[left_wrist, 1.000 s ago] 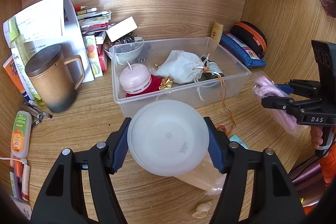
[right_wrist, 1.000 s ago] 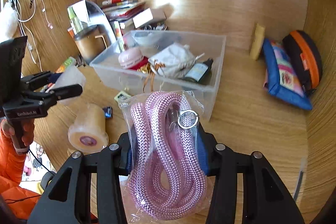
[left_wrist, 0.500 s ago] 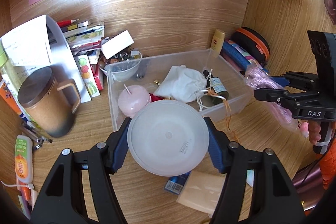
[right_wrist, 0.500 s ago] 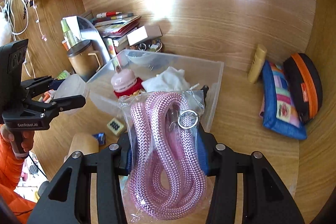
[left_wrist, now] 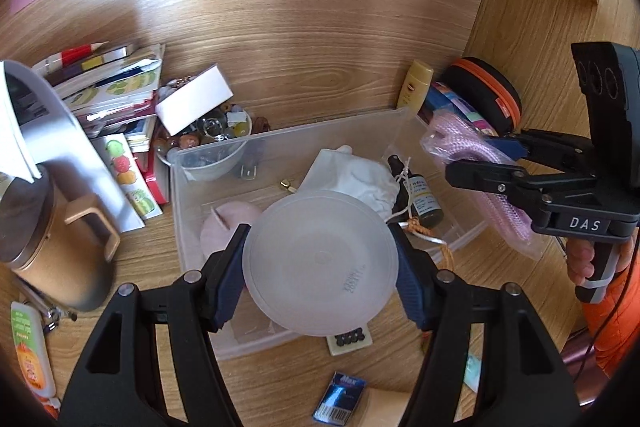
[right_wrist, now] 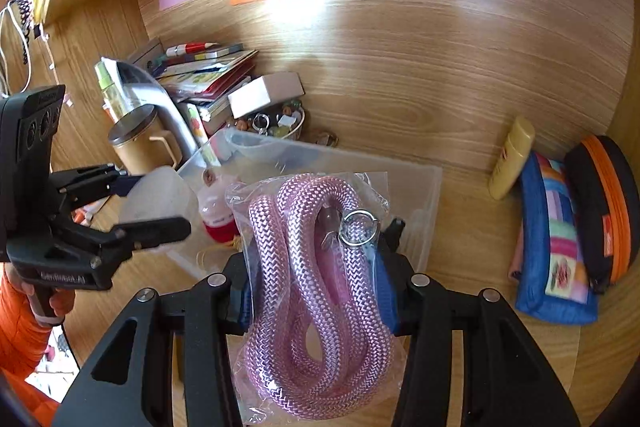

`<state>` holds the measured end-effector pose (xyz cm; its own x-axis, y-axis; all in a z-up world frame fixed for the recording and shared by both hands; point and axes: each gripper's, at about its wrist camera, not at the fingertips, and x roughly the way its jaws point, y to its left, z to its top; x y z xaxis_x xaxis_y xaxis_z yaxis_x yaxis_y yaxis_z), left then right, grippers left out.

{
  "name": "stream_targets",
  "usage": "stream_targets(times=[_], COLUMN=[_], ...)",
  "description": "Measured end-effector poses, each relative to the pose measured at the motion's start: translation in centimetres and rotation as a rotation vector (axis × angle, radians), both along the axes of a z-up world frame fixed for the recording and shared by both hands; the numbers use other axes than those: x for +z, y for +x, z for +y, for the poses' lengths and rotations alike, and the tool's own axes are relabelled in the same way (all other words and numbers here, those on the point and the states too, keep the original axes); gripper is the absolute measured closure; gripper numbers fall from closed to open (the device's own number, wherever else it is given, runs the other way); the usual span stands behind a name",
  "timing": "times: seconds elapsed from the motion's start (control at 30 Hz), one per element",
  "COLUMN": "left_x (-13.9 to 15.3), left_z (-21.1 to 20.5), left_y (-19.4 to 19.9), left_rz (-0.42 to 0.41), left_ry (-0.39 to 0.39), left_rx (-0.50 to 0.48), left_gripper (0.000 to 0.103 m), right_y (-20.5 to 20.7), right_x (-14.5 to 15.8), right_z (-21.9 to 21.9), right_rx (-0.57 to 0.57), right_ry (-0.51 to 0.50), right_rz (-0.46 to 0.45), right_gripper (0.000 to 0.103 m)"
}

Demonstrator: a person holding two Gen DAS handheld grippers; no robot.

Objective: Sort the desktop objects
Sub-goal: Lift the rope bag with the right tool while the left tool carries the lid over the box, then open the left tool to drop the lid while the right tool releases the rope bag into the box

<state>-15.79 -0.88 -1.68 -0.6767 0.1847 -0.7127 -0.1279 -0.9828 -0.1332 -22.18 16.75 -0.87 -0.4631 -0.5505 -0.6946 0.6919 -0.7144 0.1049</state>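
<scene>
Far left on the wooden worktop [left_wrist: 132,259]: tan lidded mug [left_wrist: 52,239], with a leaning stack of booklets [left_wrist: 116,95] behind and a small bowl of beads [left_wrist: 208,143] beside. Centre: clear plastic bin [left_wrist: 404,123], already holding a pink round gadget [left_wrist: 228,223], a white cloth pouch [left_wrist: 356,175] and a dark dropper bottle [left_wrist: 424,199]. Just above the bin's near-left part: left hand-held gripper [left_wrist: 320,263], clamped by its blue pads on a frosted round plastic container [left_wrist: 320,263], hiding much of the bin floor. Right of that, over the bin's right rim: right hand-held gripper [right_wrist: 316,291], closed on a bagged pink rope [right_wrist: 312,291] with a metal ring. Far right, against the back wall: yellow tube [right_wrist: 512,159], blue patchwork pouch [right_wrist: 556,251], black-and-orange case [right_wrist: 604,211].

Risks, as a guess: slippery bag sliding from the pads and dropping outside the rim; loose bag snagging the bin wall; both grippers crowding the same bin and knocking together; container landing on the bottle and tipping it.
</scene>
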Motion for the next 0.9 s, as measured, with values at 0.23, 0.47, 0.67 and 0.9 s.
stream_targets(times=[0.23,0.47,0.67,0.9], left_x=[-1.2,-2.4,-3.5,-3.7], left_z=[0.0,0.2,0.4,0.6], left_y=[-2.5,-4.7,-6.3,-6.8], left_rz=[-0.035,-0.067,-0.087,-0.077], left_ry=[-0.004,-0.003,-0.011,-0.033], left_rx=[-0.009,-0.028,-0.044,-0.06], left_gripper=[0.038,0.038,0.038,0.038], right_y=[-2.4,-4.2,-4.9,-5.3], right_x=[-0.9,-2.3,-4.0,-4.7], right_z=[-1.1,-2.1,-3.6,-4.1], right_rx=[-0.004,0.003,0.027,0.043], right_ry=[0.007,0.02,0.057,0.079], right_rz=[-0.013,-0.025,-0.048,-0.037], right_gripper=[0.06,0.059,0.059,0.059])
